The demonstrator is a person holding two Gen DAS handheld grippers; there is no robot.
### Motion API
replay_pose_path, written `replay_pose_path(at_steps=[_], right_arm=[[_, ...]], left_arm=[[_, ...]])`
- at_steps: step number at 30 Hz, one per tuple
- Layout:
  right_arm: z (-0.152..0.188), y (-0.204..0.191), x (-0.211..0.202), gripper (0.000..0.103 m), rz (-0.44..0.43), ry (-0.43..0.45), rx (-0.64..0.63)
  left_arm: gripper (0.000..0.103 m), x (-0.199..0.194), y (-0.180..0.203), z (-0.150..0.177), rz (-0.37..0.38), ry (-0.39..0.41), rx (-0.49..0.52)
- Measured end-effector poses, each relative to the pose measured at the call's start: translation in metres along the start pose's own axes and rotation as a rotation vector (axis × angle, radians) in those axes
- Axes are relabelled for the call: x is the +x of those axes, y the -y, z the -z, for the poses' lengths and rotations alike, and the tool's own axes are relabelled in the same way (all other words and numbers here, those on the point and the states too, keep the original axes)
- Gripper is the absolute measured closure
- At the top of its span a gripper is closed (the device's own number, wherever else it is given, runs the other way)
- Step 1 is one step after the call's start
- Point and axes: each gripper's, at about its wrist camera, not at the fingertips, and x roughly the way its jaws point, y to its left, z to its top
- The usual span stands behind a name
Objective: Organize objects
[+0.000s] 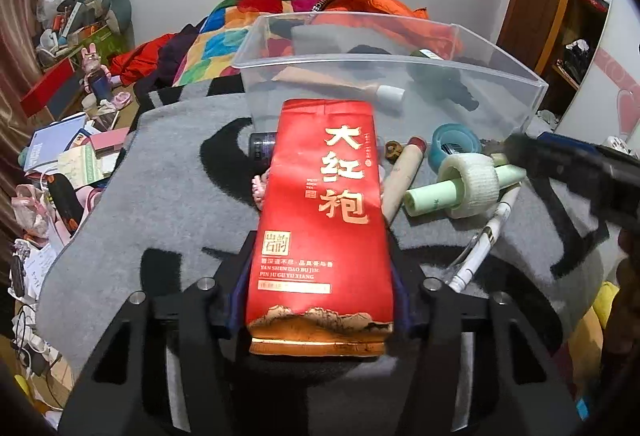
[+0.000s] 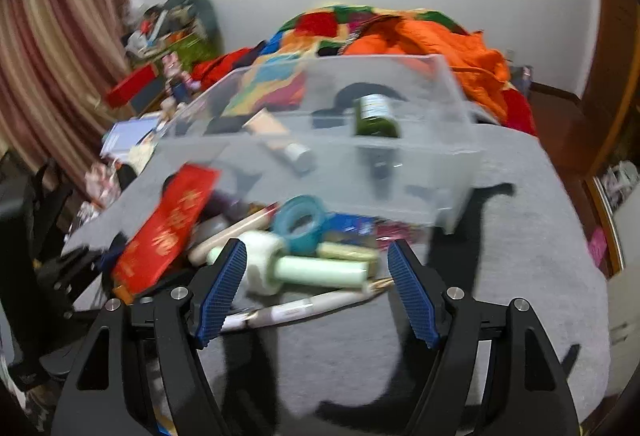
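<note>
**Left gripper clamps the red tea packet; right gripper spread over the clutter**

Nearest the left wrist camera, the left gripper (image 1: 320, 300) has its blue pads pressed against both long sides of a red tea packet (image 1: 322, 220) with gold Chinese lettering; the packet runs lengthwise between the fingers, its gold-printed end toward the camera. From the right wrist view, the same packet (image 2: 168, 232) lies tilted at the left edge of the pile, with the left gripper's black frame below it.

The right gripper (image 2: 316, 288) has its fingers spread wide, with nothing pressed between the pads. Just beyond them lie a white pen (image 2: 304, 310) on the grey mat (image 2: 520, 276), and a pale green tube (image 2: 320, 270) pushed through a white tape roll (image 2: 260, 262).

A little farther lie a beige tube with a red cap (image 1: 402, 179), a blue tape roll (image 1: 454, 145) and a small dark jar (image 1: 262, 147) partly hidden by the packet.

Behind the pile stands a clear plastic bin (image 1: 500, 99) on the mat. Inside it lie a tan tube with a white cap (image 1: 352, 85) and a dark green bottle (image 2: 376, 115).

Beyond the bin are a multicoloured quilt (image 1: 224, 35) and an orange cloth (image 2: 460, 51).
</note>
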Motion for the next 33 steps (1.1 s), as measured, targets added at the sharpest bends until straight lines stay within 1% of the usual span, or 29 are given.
replay_pose_path(at_steps=[3,5,8,10,13,15,18,20,25,29,33], right_arm=[[-0.004,0.013,0.001,0.038,0.031,0.003,0.039],[-0.006,0.019,0.006,0.047,0.043,-0.012,0.055],[-0.006,0.022,0.018,0.056,0.034,-0.052,0.069],[-0.004,0.021,0.022,0.057,0.013,-0.067,0.066],[-0.003,0.013,0.025,0.06,0.022,-0.072,0.024],[-0.003,0.013,0.026,0.07,0.008,-0.081,0.026],[-0.003,0.018,0.027,0.07,-0.003,-0.091,0.048],[-0.003,0.02,0.024,0.07,0.006,-0.086,0.05],[-0.003,0.021,0.012,0.07,-0.013,-0.056,0.054],[-0.009,0.02,-0.004,0.07,-0.026,-0.007,0.046],[-0.015,0.019,-0.016,0.07,-0.02,0.029,0.033]], left_arm=[[0.048,-0.002,-0.004,-0.001,-0.006,0.012,-0.013],[0.048,-0.005,-0.004,-0.002,-0.013,0.022,-0.016],[0.048,-0.012,-0.005,-0.006,-0.015,0.042,-0.019],[0.048,-0.016,-0.006,-0.01,-0.017,0.054,-0.02],[0.048,-0.021,-0.007,-0.016,-0.014,0.07,-0.023],[0.049,-0.022,-0.007,-0.017,-0.014,0.078,-0.023],[0.049,-0.029,-0.007,-0.023,-0.013,0.101,-0.022],[0.049,-0.033,-0.006,-0.026,-0.011,0.114,-0.022],[0.049,-0.04,-0.005,-0.03,-0.012,0.142,-0.01],[0.049,-0.037,-0.009,-0.025,-0.028,0.123,-0.005],[0.049,-0.031,-0.021,-0.016,0.003,0.078,-0.031]])
